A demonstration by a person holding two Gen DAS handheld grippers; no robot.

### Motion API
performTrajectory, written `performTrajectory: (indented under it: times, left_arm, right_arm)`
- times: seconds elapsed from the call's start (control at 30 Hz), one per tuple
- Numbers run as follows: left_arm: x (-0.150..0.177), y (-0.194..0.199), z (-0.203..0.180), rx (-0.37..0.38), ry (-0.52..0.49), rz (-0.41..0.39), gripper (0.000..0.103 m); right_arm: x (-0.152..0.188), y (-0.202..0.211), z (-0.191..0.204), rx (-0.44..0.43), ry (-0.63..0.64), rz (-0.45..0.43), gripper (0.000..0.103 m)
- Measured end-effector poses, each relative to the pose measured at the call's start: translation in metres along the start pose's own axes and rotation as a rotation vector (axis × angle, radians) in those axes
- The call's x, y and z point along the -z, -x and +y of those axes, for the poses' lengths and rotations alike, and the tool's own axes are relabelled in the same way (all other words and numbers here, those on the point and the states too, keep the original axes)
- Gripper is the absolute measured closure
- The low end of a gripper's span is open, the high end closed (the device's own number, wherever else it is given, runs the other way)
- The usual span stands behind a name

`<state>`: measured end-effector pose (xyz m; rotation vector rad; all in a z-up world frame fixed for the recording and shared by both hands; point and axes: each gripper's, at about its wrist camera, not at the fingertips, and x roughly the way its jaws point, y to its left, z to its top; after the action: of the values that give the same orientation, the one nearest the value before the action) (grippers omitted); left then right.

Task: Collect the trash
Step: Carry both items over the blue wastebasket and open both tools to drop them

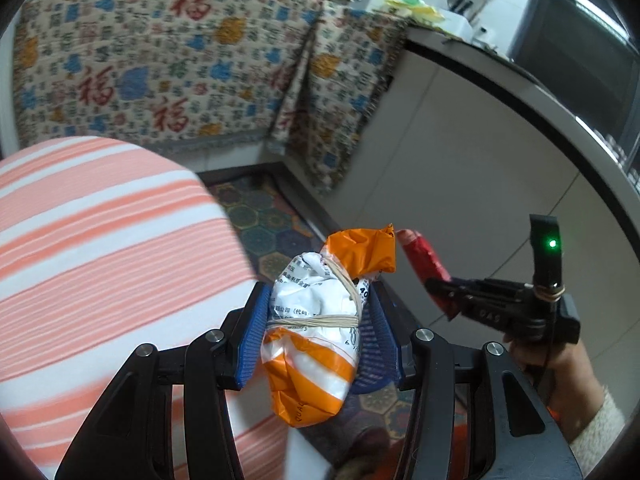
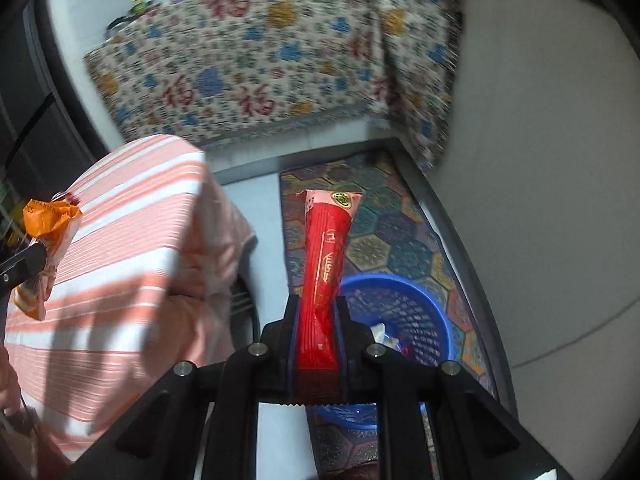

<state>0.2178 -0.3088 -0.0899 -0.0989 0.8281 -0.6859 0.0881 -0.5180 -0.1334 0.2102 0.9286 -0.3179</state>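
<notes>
Two pieces of trash are held: the left gripper point(image 1: 316, 320) clamps an orange-and-white packet point(image 1: 314, 332), the right gripper point(image 2: 316, 344) pinches a red sachet point(image 2: 326, 268) over the blue basket's point(image 2: 432, 308) left rim. Released here, the sachet might land on the mat point(image 2: 400, 236).

Floor: you stand over pale tiles point(image 1: 460, 184) with thin grout lines.
Mat: a hexagon-patterned mat point(image 2: 384, 232) lies on the floor, dark-edged.
Cloth: ahead of you a cream cloth point(image 1: 160, 64) with red characters drapes down over furniture.
Striped cover: an orange-and-white striped cover point(image 1: 100, 240) sits to your left.
Counter: a white counter point(image 1: 472, 64) with a dark edge curves along your right.
</notes>
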Motion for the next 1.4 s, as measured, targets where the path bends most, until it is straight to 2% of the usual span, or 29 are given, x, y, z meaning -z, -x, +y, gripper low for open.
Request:
performTrajectory:
  times: [0.17, 0.4, 0.53, 0.67, 0.87, 0.97, 1.0, 1.2, 1.27, 1.4]
  left_arm:
    - [0.001, -0.052, -0.035, 0.02, -0.012, 0.038, 0.052]
    - [0.006, -0.108, -0.046, 0.01, -0.018, 0.088, 0.052]
    - [0.012, -0.127, -0.05, 0.003, -0.023, 0.11, 0.052]
    - [0.016, -0.141, -0.051, 0.003, -0.022, 0.127, 0.052]
    - [0.024, -0.162, -0.056, 0.006, -0.046, 0.164, 0.051]
    - [0.03, -0.178, -0.061, 0.002, -0.061, 0.212, 0.043]
    - [0.031, -0.182, -0.061, 0.003, -0.062, 0.219, 0.037]
    - [0.033, -0.181, -0.06, 0.015, -0.034, 0.223, 0.031]
    - [0.03, -0.17, -0.059, 0.017, -0.034, 0.212, 0.031]
    - [0.021, -0.12, -0.047, 0.025, -0.024, 0.149, 0.028]
  right_arm:
    - [0.013, -0.013, -0.033, 0.008, -0.043, 0.019, 0.087]
    - [0.02, -0.022, -0.067, -0.004, -0.101, 0.027, 0.087]
    - [0.018, -0.024, -0.079, -0.013, -0.133, 0.024, 0.087]
    - [0.017, -0.031, -0.084, -0.007, -0.139, 0.041, 0.095]
    - [0.013, -0.03, -0.085, 0.013, -0.144, 0.018, 0.094]
    - [0.01, -0.025, -0.086, 0.038, -0.155, -0.008, 0.092]
    - [0.009, -0.023, -0.087, 0.044, -0.156, -0.016, 0.092]
    - [0.003, -0.012, -0.092, 0.067, -0.169, -0.074, 0.092]
    - [0.0, -0.01, -0.09, 0.077, -0.162, -0.085, 0.092]
    - [-0.006, -0.007, -0.08, 0.083, -0.135, -0.105, 0.092]
